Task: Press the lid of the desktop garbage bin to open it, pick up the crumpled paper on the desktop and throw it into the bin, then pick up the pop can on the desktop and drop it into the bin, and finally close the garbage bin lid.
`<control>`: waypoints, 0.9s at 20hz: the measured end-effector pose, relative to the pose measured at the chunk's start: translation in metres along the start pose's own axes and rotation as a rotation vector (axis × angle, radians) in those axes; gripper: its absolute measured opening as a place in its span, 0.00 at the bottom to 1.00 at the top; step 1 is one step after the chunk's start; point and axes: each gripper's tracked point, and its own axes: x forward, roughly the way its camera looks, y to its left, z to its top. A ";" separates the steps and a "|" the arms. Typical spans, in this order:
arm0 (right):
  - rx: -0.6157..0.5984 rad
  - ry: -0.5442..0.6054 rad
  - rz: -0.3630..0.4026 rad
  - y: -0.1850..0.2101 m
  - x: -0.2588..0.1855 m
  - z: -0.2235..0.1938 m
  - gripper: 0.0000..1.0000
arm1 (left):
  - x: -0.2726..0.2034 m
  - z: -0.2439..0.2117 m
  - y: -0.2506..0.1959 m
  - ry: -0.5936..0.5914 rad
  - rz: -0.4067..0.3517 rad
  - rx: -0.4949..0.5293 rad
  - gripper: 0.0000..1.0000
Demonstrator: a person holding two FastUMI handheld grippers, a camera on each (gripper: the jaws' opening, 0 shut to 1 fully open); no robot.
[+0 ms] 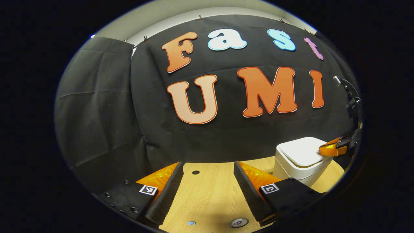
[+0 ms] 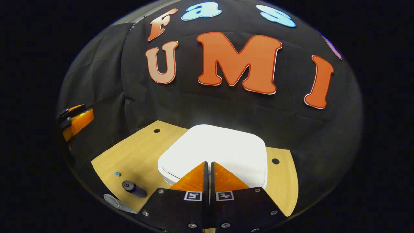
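Bin (image 2: 213,149) sits near the back of the desk (image 2: 136,155), lid down, white top facing up. Right gripper (image 2: 209,168) has its fingers pressed together w/ the tips over the lid's near edge — touching or just above, can't tell. In the left gripper view it shows at the bin's far side. Left gripper (image 1: 208,181) hangs over bare desk, fingers wide apart, nothing btwn them. Can (image 2: 134,189) lies on its side left of the bin, well apart from it.
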 end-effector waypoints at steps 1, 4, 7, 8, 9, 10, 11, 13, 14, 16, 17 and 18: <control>-0.001 -0.057 0.001 -0.003 -0.002 0.012 0.01 | -0.002 -0.001 0.002 0.003 0.014 0.000 1.00; -0.002 -0.206 0.024 -0.010 -0.008 0.048 0.02 | -0.007 -0.005 0.005 0.005 0.060 0.002 1.00; -0.009 -0.308 0.031 -0.020 -0.013 0.075 0.16 | -0.010 -0.009 0.010 0.007 0.099 0.022 1.00; -0.014 -0.344 0.026 -0.023 -0.018 0.084 0.18 | -0.009 -0.011 0.009 0.006 0.103 0.025 0.99; -0.021 -0.383 0.013 -0.027 -0.023 0.095 0.27 | -0.008 -0.011 0.011 0.005 0.104 0.026 1.00; -0.030 -0.427 0.005 -0.030 -0.029 0.106 0.29 | -0.006 -0.015 0.012 0.007 0.100 0.021 0.95; -0.039 -0.464 0.008 -0.029 -0.034 0.118 0.30 | -0.003 -0.018 0.012 0.013 0.091 0.012 0.99; -0.047 -0.514 0.011 -0.025 -0.046 0.131 0.38 | 0.003 -0.025 0.016 0.026 0.074 0.000 1.00; -0.050 -0.528 0.011 -0.021 -0.050 0.135 0.40 | 0.006 -0.029 0.019 0.034 0.067 -0.001 1.00; -0.045 -0.530 0.017 -0.008 -0.055 0.134 0.44 | 0.012 -0.040 0.024 0.059 0.040 -0.005 1.00; -0.042 -0.521 0.006 -0.002 -0.053 0.131 0.60 | 0.015 -0.046 0.026 0.076 0.022 -0.008 1.00; -0.044 -0.510 -0.001 0.006 -0.051 0.125 0.65 | 0.019 -0.054 0.029 0.096 0.001 -0.009 0.99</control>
